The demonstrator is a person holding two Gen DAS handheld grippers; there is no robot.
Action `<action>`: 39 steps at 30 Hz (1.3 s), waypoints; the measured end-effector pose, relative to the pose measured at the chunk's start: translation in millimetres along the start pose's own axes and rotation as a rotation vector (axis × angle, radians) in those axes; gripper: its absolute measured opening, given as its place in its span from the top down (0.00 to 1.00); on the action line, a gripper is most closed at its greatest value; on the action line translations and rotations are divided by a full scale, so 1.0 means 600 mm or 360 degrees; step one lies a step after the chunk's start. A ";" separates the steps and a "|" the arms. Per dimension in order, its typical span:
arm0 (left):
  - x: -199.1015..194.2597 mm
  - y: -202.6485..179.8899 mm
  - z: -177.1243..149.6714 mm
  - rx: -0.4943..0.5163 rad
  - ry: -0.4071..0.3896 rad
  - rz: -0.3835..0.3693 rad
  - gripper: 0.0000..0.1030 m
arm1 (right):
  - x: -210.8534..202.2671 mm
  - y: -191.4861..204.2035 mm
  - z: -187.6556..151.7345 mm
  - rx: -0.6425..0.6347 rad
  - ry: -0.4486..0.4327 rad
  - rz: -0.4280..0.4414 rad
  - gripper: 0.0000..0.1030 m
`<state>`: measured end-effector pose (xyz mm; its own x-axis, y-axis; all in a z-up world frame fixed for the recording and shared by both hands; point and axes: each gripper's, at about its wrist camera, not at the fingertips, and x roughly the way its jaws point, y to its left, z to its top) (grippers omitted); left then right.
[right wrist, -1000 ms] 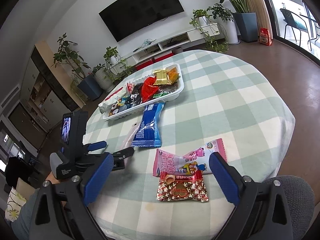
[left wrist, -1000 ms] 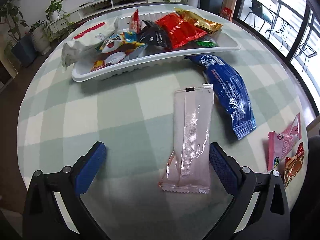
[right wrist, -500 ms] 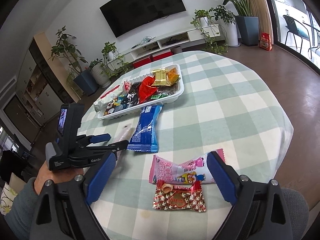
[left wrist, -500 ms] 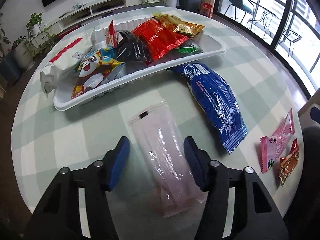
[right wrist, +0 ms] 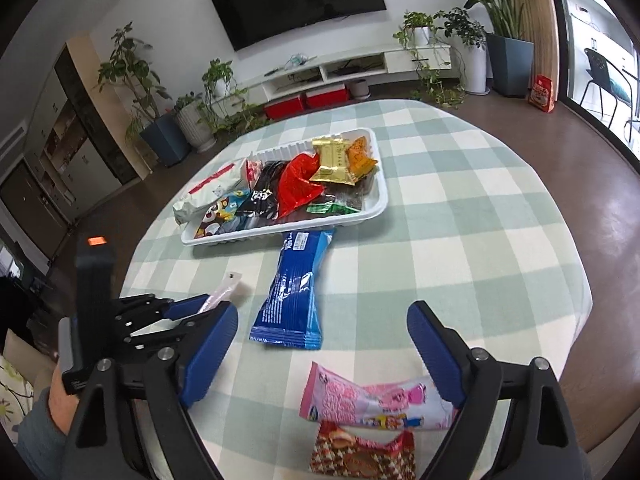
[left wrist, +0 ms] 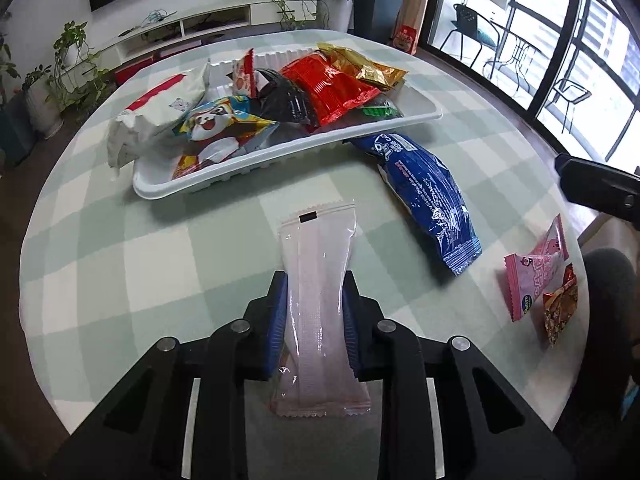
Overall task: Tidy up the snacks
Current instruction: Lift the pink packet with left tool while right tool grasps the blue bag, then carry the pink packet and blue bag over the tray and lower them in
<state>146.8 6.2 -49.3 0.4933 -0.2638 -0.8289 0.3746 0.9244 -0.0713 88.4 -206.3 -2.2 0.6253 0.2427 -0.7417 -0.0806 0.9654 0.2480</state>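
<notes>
My left gripper (left wrist: 314, 304) is shut on a pale pink snack packet (left wrist: 318, 280) and holds it above the green checked table; the packet's far end points at the white tray (left wrist: 280, 156). The tray holds several snack bags. A blue packet (left wrist: 428, 196) lies right of the tray's near edge. My right gripper (right wrist: 320, 344) is open and empty over a pink cartoon packet (right wrist: 372, 400) and a red-brown patterned packet (right wrist: 360, 456). The left gripper (right wrist: 188, 308) with the pale packet (right wrist: 224, 292) shows at left in the right wrist view.
The round table's edge (right wrist: 576, 320) curves close on the right. The tray (right wrist: 360, 220) sits at the far middle, the blue packet (right wrist: 292, 292) between it and my right gripper. Pink packet (left wrist: 536, 272) and red-brown packet (left wrist: 560, 308) lie near the right edge.
My left gripper has closed on the pale pink packet and lifted it. My right gripper moved slightly forward, staying open.
</notes>
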 end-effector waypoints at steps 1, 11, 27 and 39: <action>-0.008 0.008 -0.004 -0.0031 -0.0020 -0.0019 0.77 | 0.013 0.006 0.005 -0.0017 0.0036 -0.0007 0.13; -0.059 0.053 -0.045 -0.0179 -0.0100 -0.0116 0.77 | 0.135 0.057 0.033 -0.0140 0.0297 -0.0105 0.23; -0.063 0.057 -0.049 -0.0238 -0.0145 -0.0197 0.77 | 0.142 0.069 -0.007 -0.0185 0.0343 -0.0100 0.69; -0.119 0.077 0.024 -0.0241 -0.0300 -0.0222 0.77 | 0.018 0.048 0.048 -0.0013 0.0087 0.0126 0.70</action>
<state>140.0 64.1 14.4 0.5877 -0.4251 -0.6884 0.3346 0.9024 -0.2716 115.2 -178.3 14.7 0.5736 0.3230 -0.7527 -0.1348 0.9437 0.3022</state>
